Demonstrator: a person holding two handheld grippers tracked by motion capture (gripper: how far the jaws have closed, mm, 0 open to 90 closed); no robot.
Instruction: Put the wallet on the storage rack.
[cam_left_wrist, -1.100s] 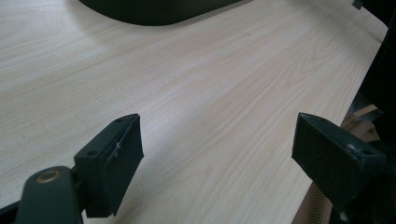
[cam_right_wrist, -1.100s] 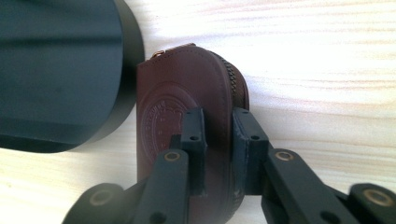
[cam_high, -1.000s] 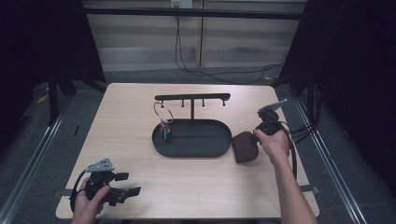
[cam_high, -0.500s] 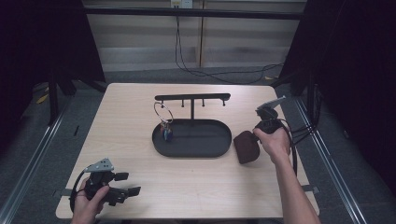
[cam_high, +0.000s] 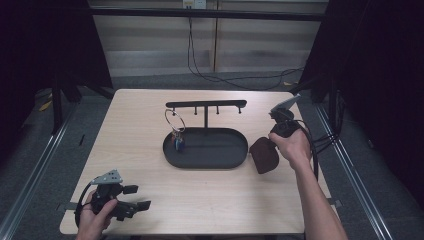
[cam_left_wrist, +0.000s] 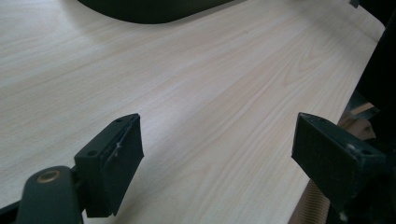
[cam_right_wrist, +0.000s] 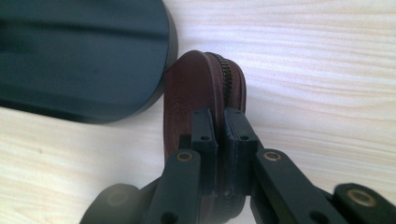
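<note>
The right gripper (cam_right_wrist: 219, 135) has its two black jaws pressed together on the edge of a small dark brown round leather pouch with a zipper (cam_right_wrist: 201, 88). The pouch stands on its edge between the pads, and it rises beyond the fingertips toward the black oval metal tray (cam_right_wrist: 79, 56), whose rim is just beside it on the side of the left finger. In the high view the pouch (cam_high: 263, 155) is at the right end of the tray (cam_high: 235, 155), near the person's right hand (cam_high: 292, 147).

I judge the pouch to be light and rather soft, so it can bend or turn in the grip. The leather looks a little smooth, and the zipper line gives a firmer ridge. A hold on the rim, across the zipper seam as it is now, seems good; a hold on the flat middle would probably slip.

The left gripper (cam_left_wrist: 219, 154) rests low over the pale wooden table (cam_left_wrist: 196, 84), its jaws wide apart with nothing between them.

On the tray's rail a thin metal ring with small keys (cam_high: 175, 127) hangs.

Compared with one second ago, almost nothing is different: the pouch, the right hand and the left gripper are at the same places.
</note>
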